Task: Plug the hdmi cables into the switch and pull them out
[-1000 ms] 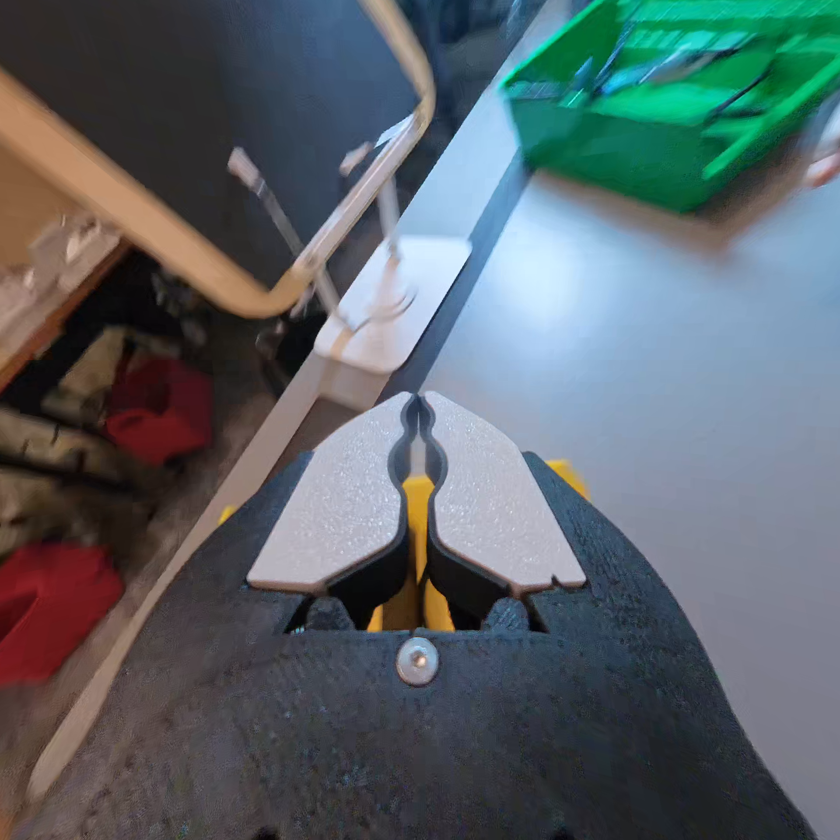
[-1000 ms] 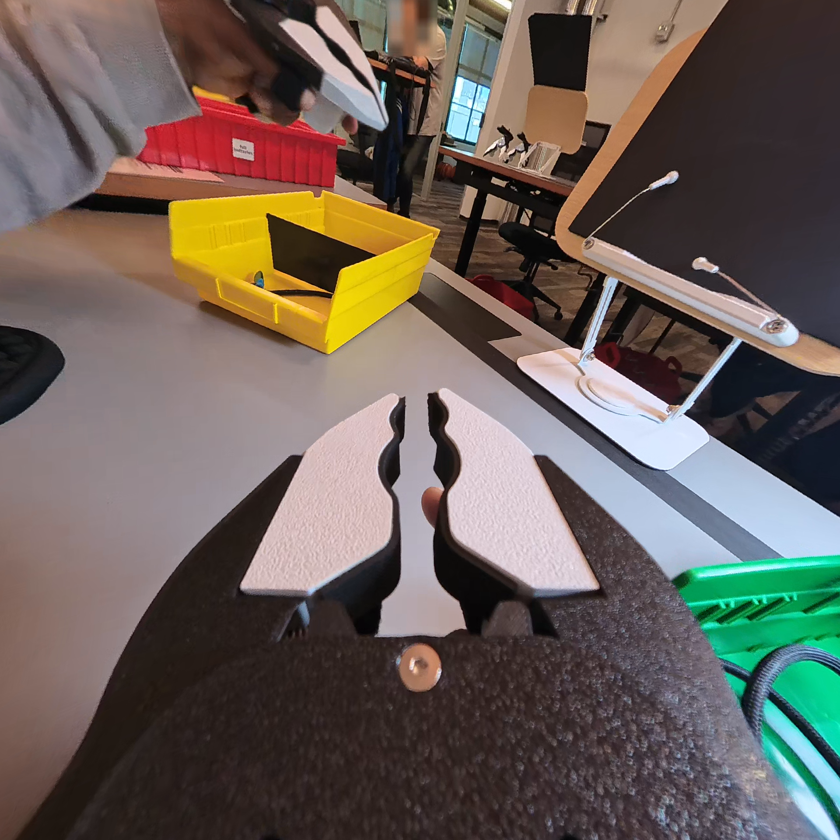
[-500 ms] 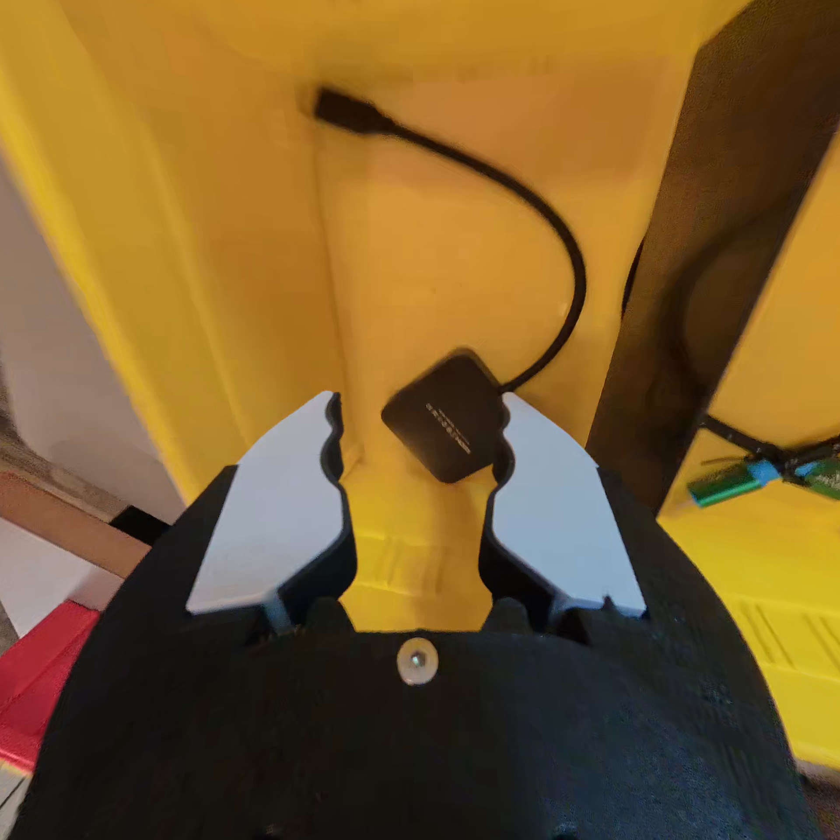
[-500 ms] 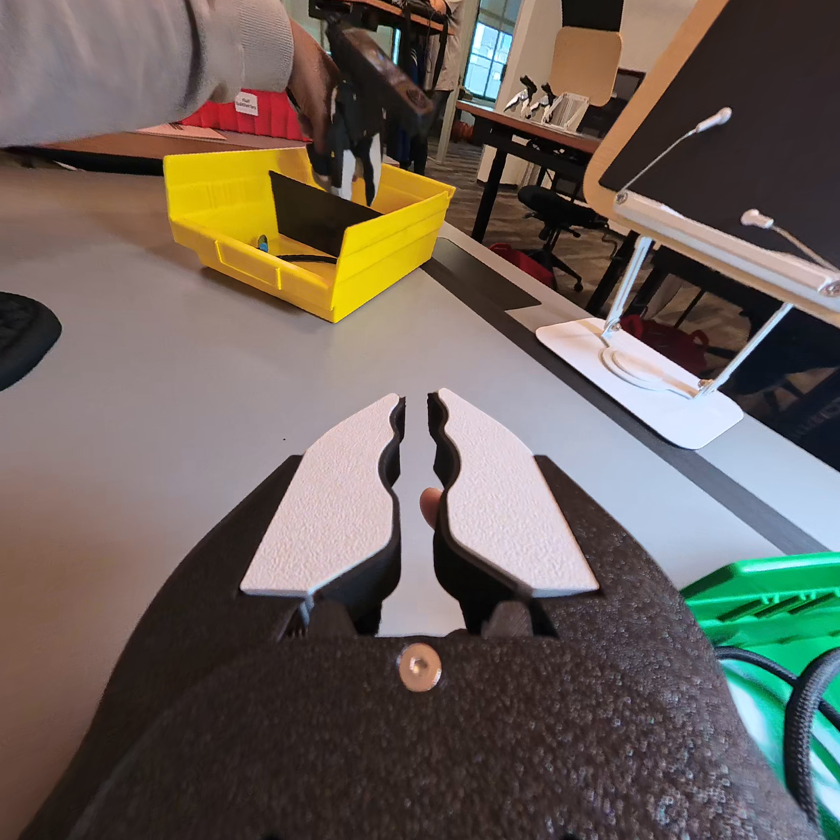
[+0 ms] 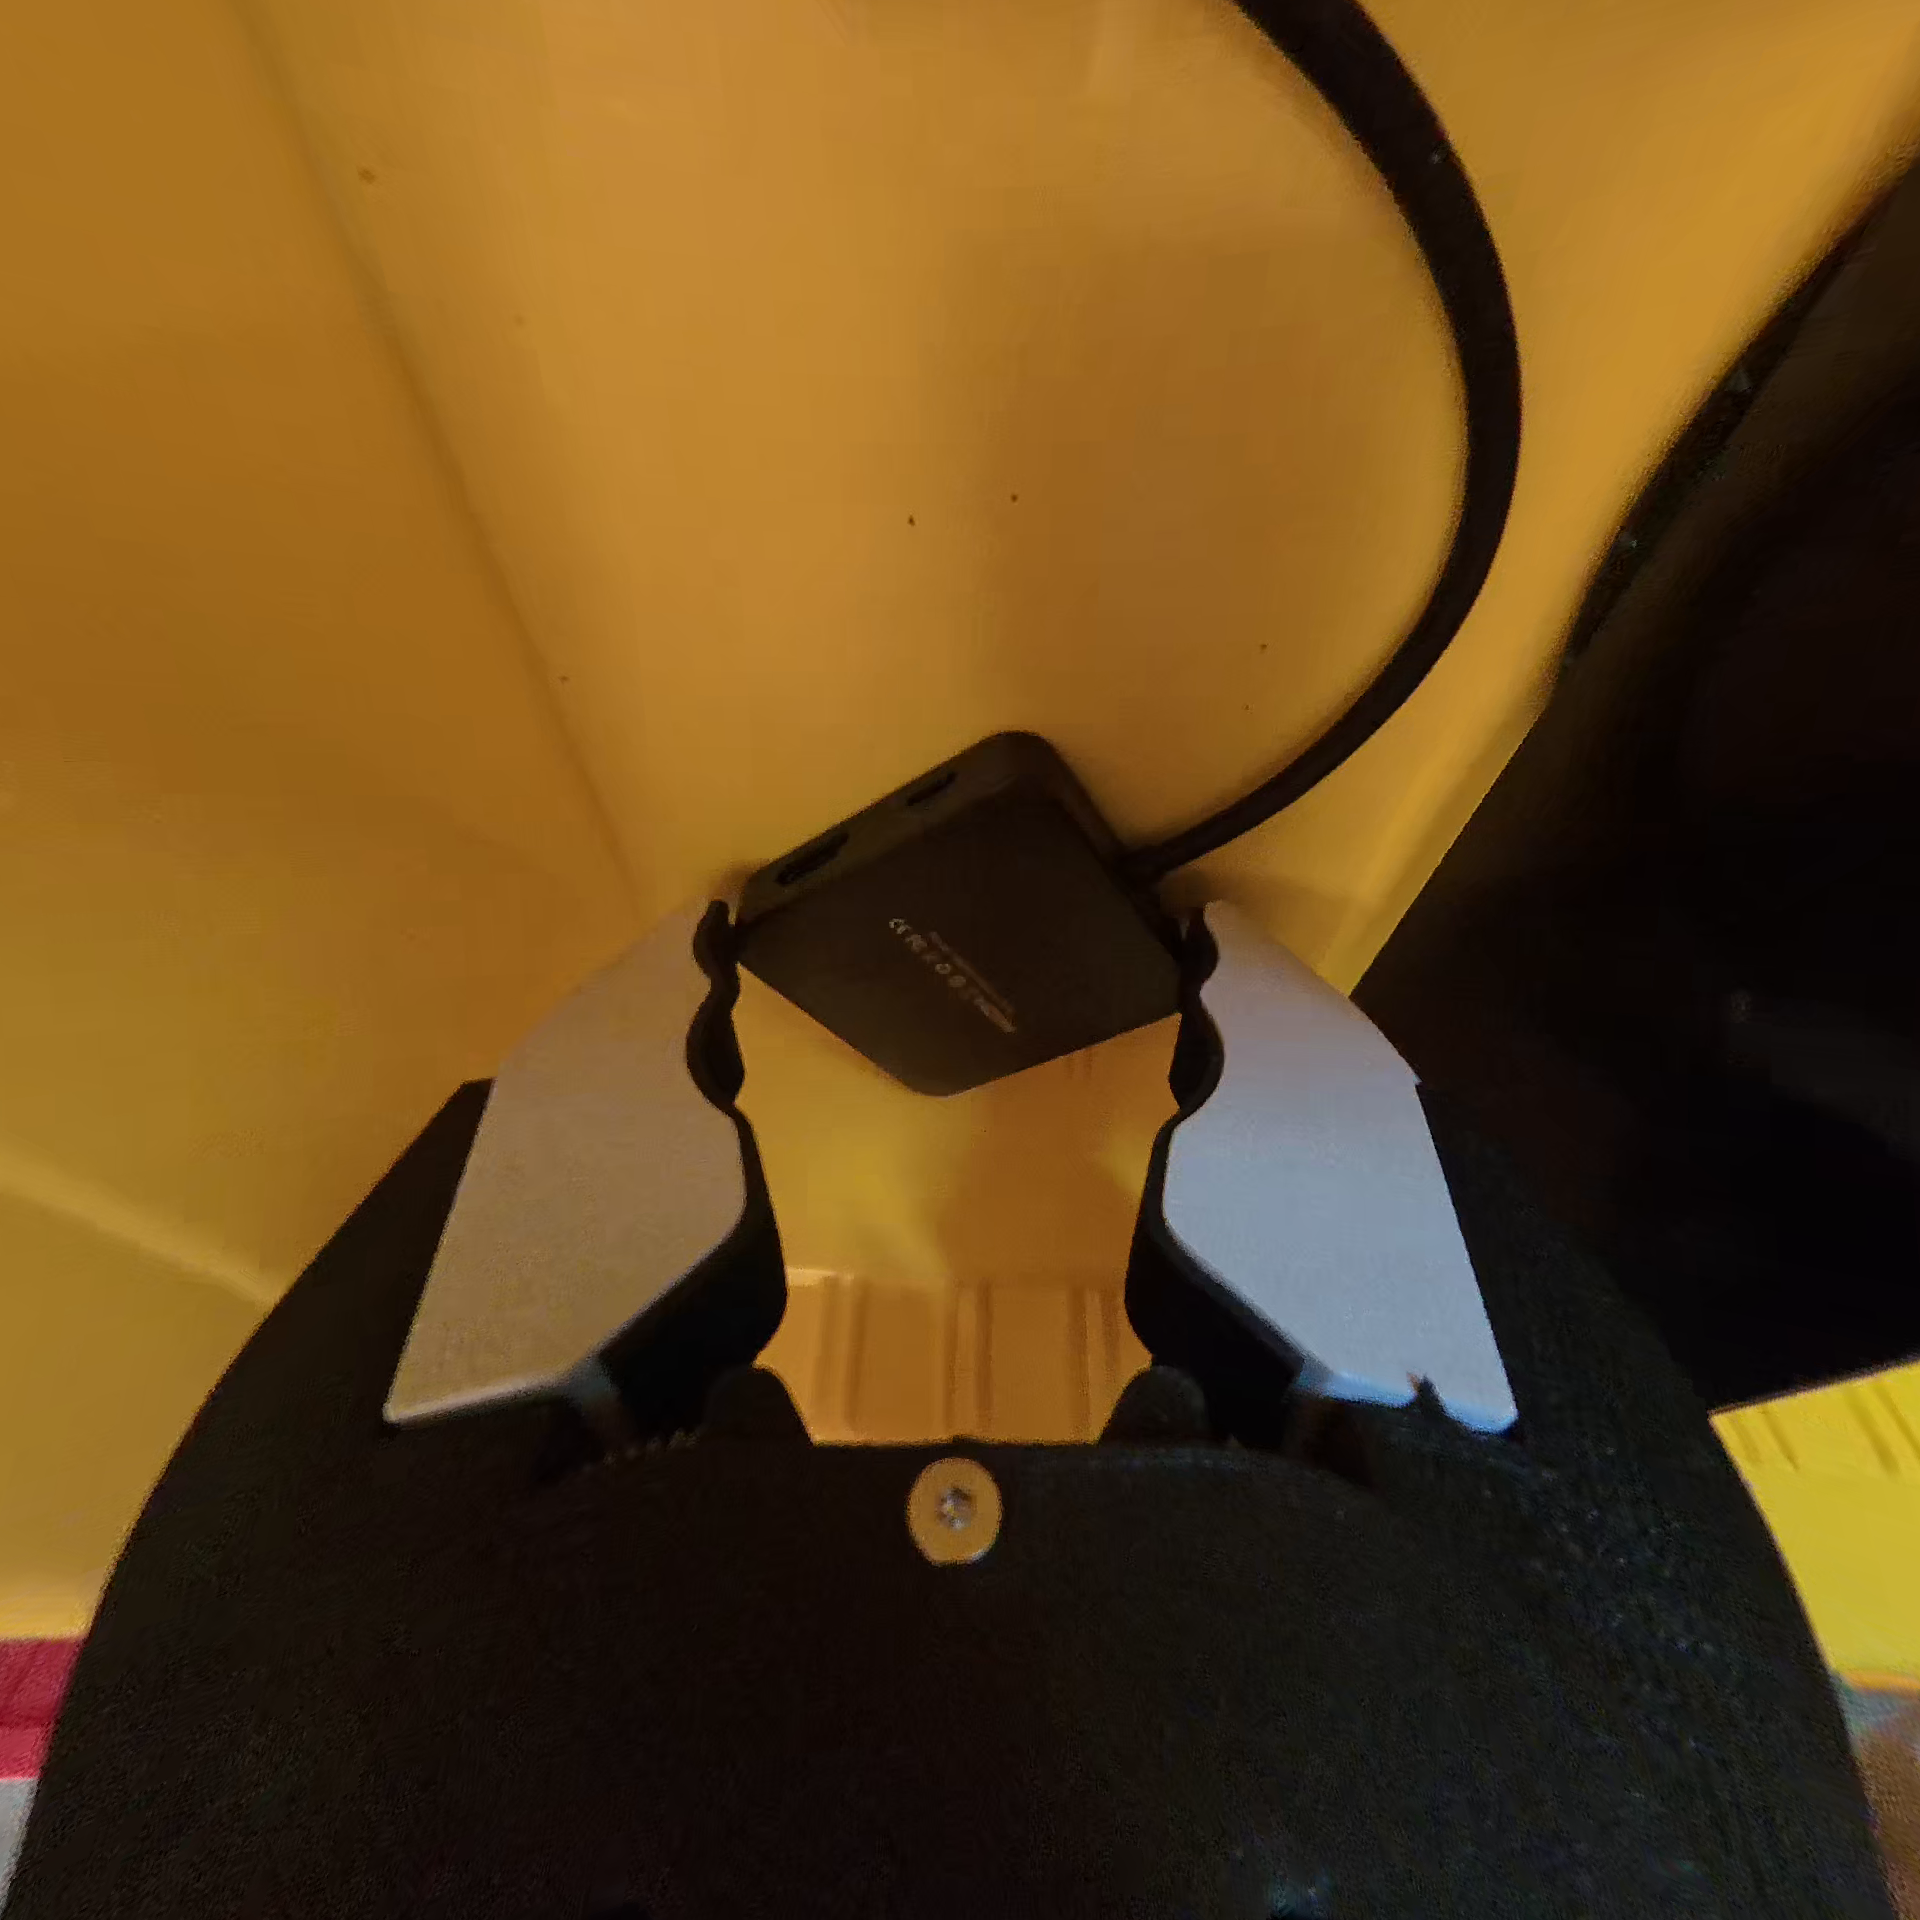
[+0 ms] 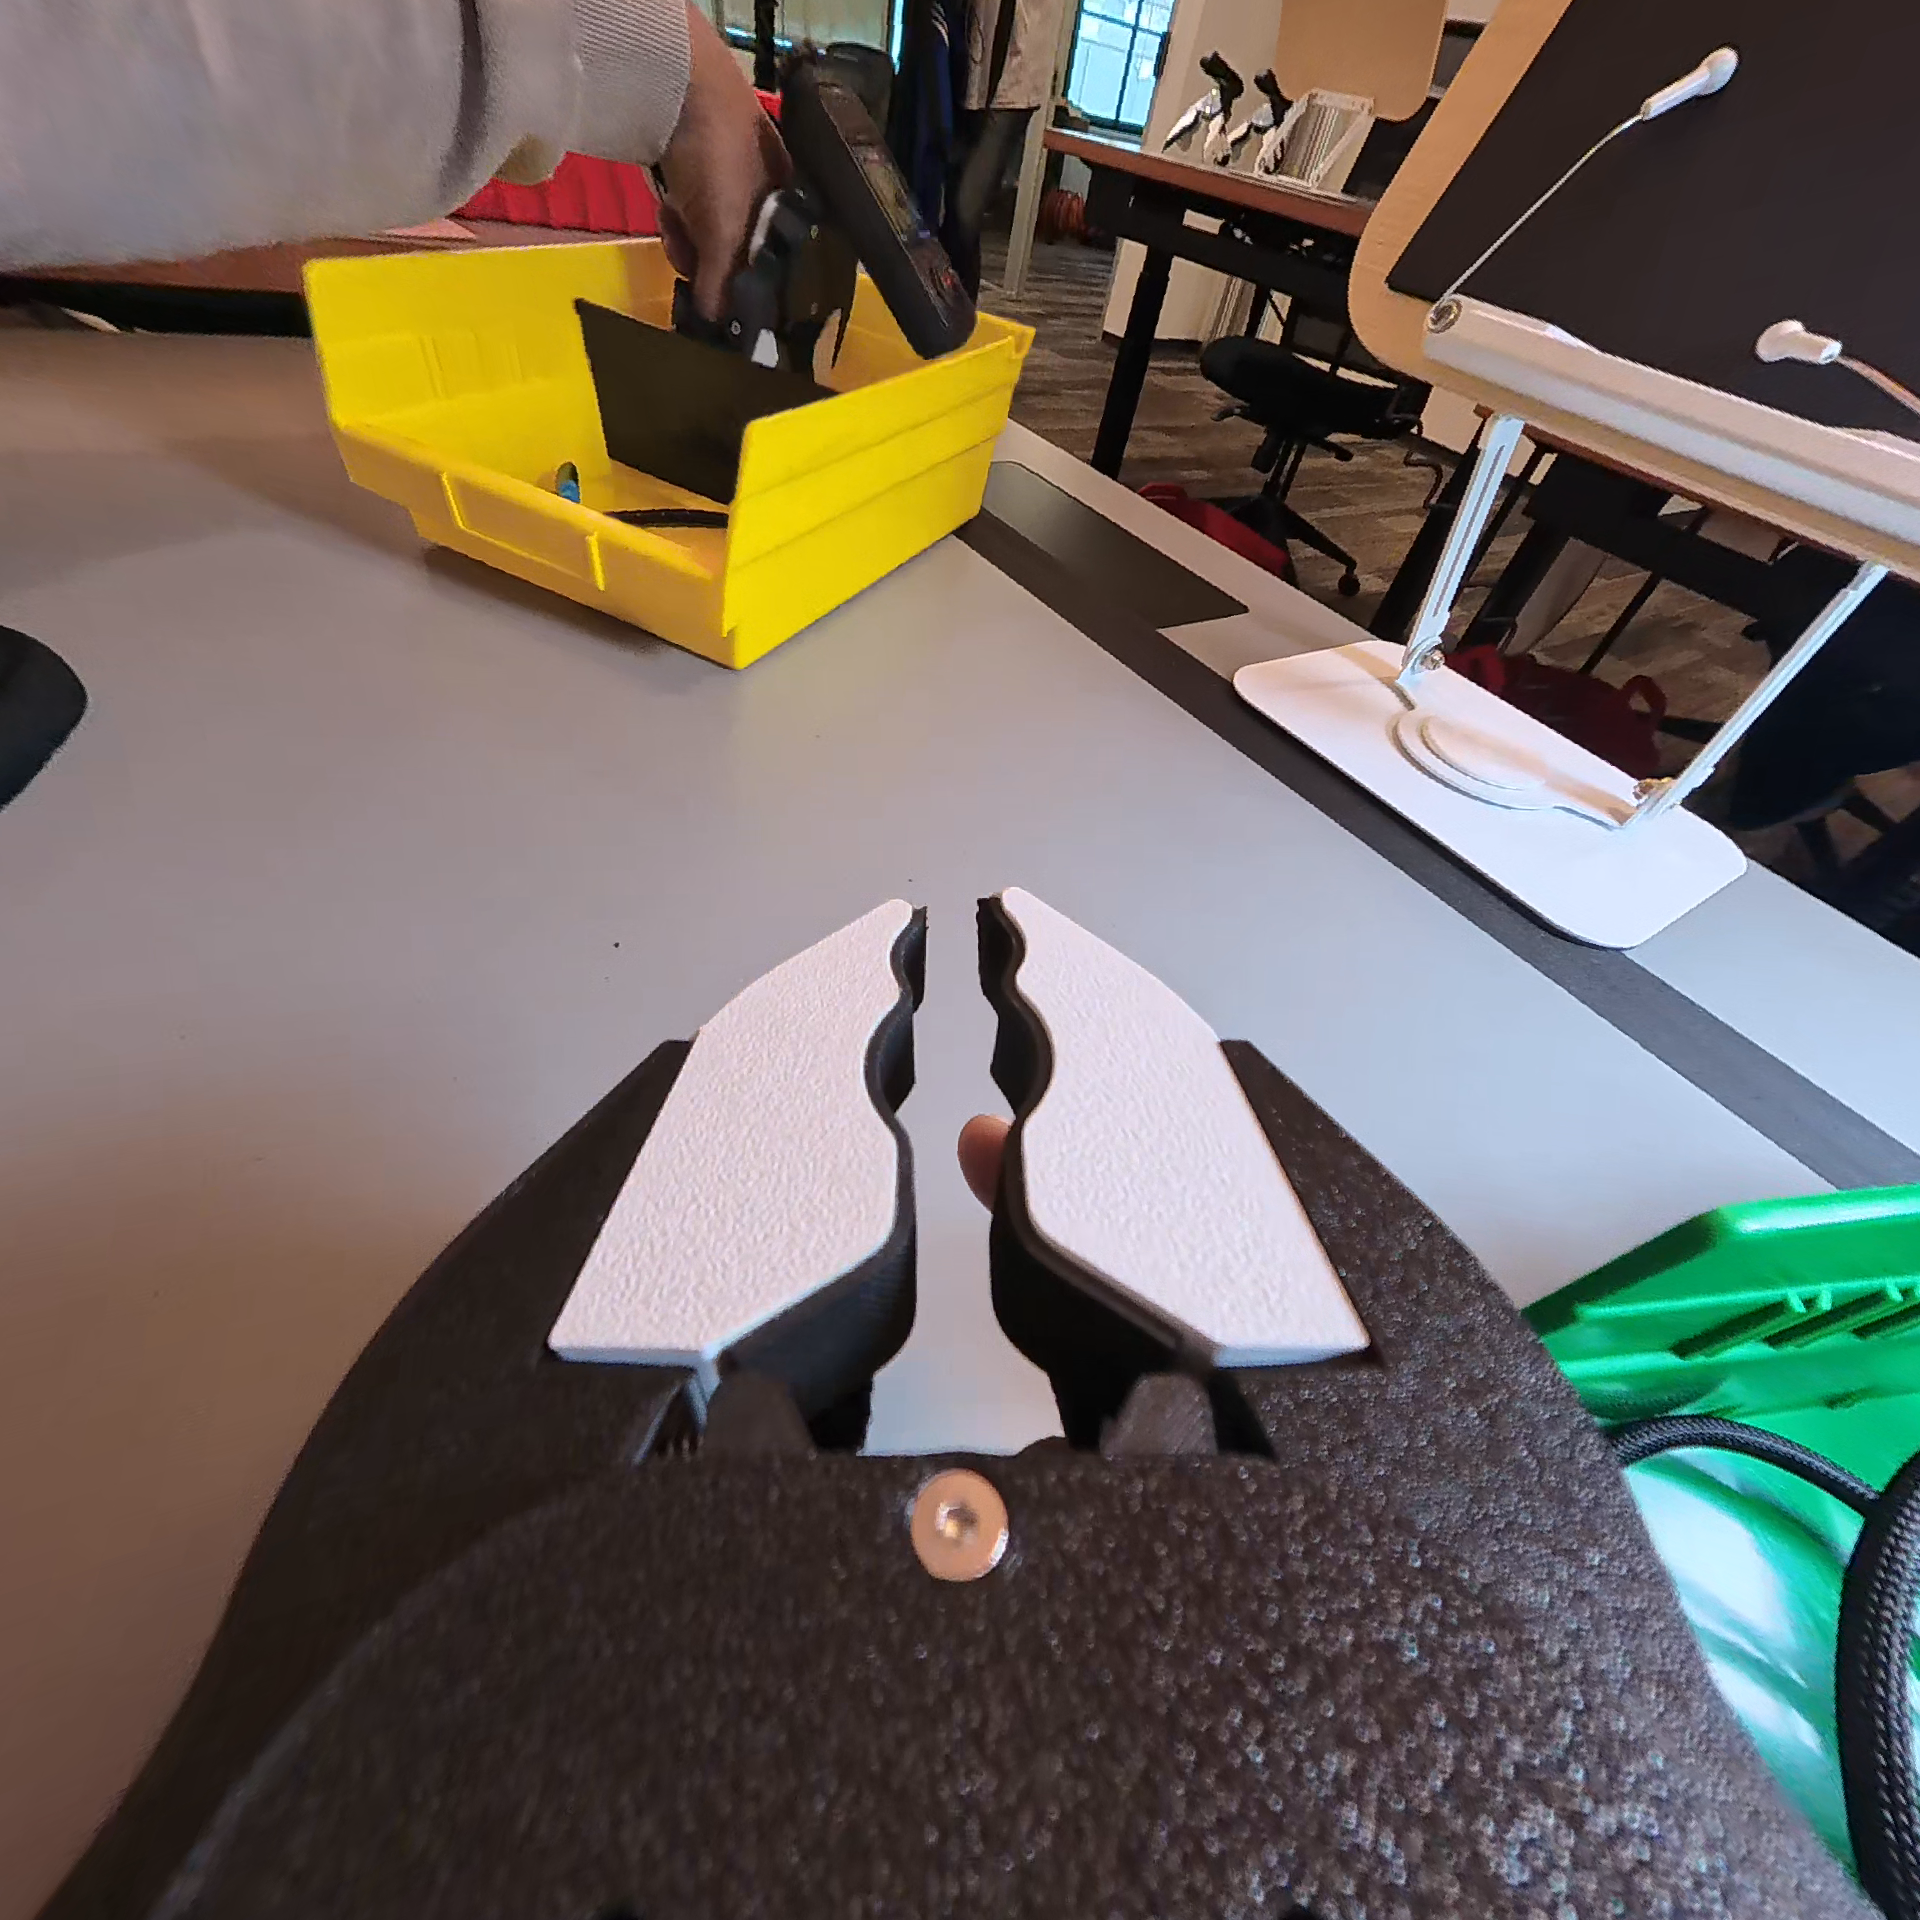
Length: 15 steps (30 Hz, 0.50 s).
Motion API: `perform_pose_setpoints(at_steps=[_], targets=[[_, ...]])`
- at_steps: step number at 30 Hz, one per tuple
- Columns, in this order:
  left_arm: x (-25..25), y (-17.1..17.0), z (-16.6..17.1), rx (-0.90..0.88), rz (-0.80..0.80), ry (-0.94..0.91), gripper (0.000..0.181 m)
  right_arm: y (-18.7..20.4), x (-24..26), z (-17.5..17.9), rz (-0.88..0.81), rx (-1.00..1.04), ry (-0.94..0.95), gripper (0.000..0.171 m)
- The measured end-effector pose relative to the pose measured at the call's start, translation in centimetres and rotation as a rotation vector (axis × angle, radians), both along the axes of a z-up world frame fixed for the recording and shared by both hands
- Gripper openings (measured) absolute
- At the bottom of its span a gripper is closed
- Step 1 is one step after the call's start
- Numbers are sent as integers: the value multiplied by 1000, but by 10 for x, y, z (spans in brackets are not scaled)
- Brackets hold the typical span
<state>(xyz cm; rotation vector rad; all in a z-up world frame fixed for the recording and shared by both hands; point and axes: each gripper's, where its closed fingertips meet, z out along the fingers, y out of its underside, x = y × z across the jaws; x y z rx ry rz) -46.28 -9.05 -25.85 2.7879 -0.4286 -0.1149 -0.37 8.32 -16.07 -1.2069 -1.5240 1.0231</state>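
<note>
We've got the left gripper (image 5: pixel 956 925) down in the yellow bin (image 5: pixel 520 520), fingers spread wide so the switch (image 5: pixel 961 925) sits between the tips, probably touching both but not clamped. It's a small black square, two ports up, short cable (image 5: pixel 1455 416) attached. Right gripper (image 6: pixel 945 914) hangs nearly closed, empty.

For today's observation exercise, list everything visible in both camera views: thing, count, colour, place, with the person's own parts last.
switch: one, black, on the yellow bin floor, between the left gripper's fingers
switch cable: one, black, curving up from the switch
yellow bin: one, far side of table
divider: one, black, upright in the yellow bin
green bin: one, right foreground
stand: one, white, table's right edge
table: one, grey
left gripper: open around the switch
right gripper: nearly closed, empty, above the table
sleeve: one, grey, upper left
</note>
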Motion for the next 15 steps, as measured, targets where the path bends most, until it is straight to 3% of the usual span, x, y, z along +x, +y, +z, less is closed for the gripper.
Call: perform_pose_setpoints(at_steps=[8,15], targets=[[-11,17,53,257,-93,115,78,-3,1,6,0,14,14,9],[-8,13,84,338,-139,180,77,-8,2,11,7,36,26,9]])
